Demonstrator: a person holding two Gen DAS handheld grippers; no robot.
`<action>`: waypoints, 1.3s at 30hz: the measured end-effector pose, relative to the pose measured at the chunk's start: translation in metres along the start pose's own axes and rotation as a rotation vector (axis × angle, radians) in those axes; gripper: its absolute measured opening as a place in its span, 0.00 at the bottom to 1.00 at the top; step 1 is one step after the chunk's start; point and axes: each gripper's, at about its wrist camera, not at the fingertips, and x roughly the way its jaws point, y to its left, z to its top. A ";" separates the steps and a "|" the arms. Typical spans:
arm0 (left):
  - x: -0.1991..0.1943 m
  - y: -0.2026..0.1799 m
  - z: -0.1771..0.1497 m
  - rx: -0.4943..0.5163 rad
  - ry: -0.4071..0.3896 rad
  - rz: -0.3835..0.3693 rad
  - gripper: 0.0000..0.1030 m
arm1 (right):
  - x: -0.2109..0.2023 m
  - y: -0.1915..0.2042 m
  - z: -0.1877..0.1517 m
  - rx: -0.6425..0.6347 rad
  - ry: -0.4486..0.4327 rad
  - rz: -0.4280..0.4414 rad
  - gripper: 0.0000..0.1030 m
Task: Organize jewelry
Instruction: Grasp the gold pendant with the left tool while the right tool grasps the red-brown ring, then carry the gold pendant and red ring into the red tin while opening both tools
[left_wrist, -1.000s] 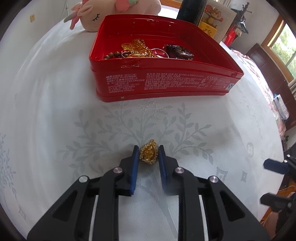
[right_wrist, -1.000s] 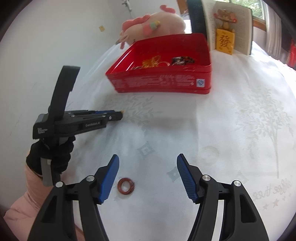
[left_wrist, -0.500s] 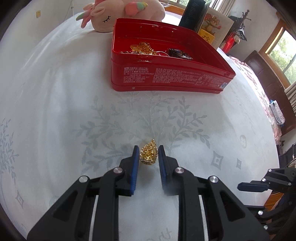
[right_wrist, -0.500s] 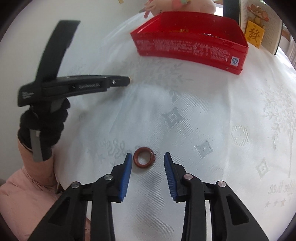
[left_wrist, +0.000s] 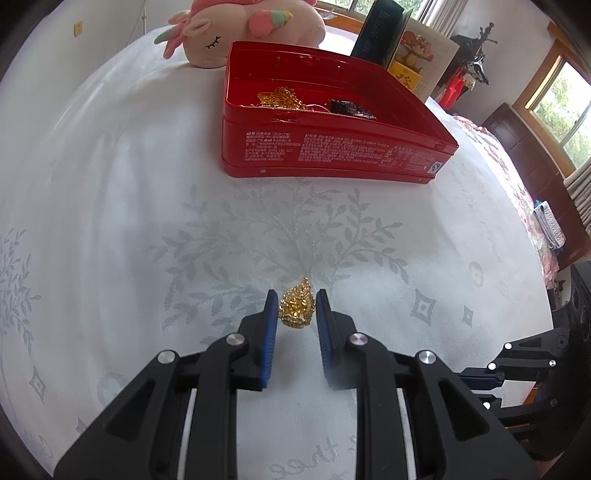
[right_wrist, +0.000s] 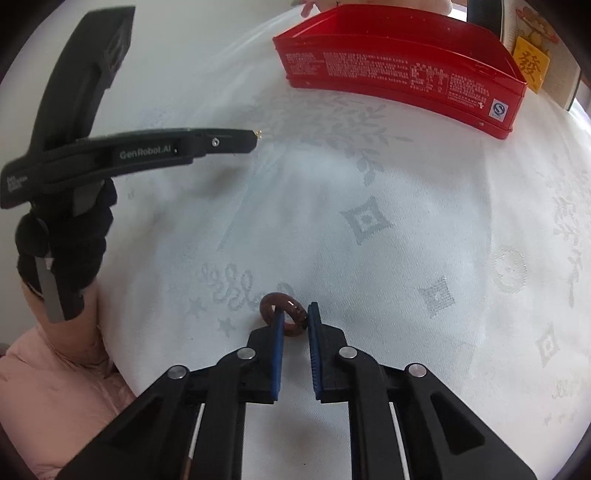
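My left gripper (left_wrist: 296, 300) is shut on a small gold beaded ornament (left_wrist: 297, 312), held just above the white cloth. In the right wrist view the left gripper (right_wrist: 258, 135) shows side-on, gold at its tip. My right gripper (right_wrist: 295, 314) is down at the cloth, its jaws closing on a brown-red ring (right_wrist: 271, 302). One pad sits in the ring's hole and the other outside, pinching its right side. The red tin (left_wrist: 332, 155) stands beyond, holding gold jewelry (left_wrist: 280, 98) and a dark bracelet (left_wrist: 349, 108). Only the red tin's (right_wrist: 388, 70) wall shows from the right wrist.
A pink plush toy (left_wrist: 240, 33) and an open book (left_wrist: 410, 51) stand behind the tin. A black-gloved hand (right_wrist: 62, 251) and pink sleeve (right_wrist: 55, 387) hold the left gripper. The table's edge curves away at the right, with dark wooden furniture (left_wrist: 528, 155) beyond.
My right gripper came down over the ring and its jaws went from wide apart to pinching it. My left gripper shifted a little sideways, still holding the gold ornament.
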 end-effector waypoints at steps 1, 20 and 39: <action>0.000 0.001 0.000 -0.001 0.000 -0.002 0.19 | -0.001 -0.002 0.000 0.012 -0.002 0.014 0.11; -0.035 -0.016 0.036 0.022 -0.086 -0.019 0.19 | -0.067 -0.037 0.040 0.112 -0.207 0.046 0.09; 0.008 -0.018 0.163 -0.038 -0.117 -0.024 0.19 | -0.058 -0.108 0.193 0.221 -0.280 -0.028 0.09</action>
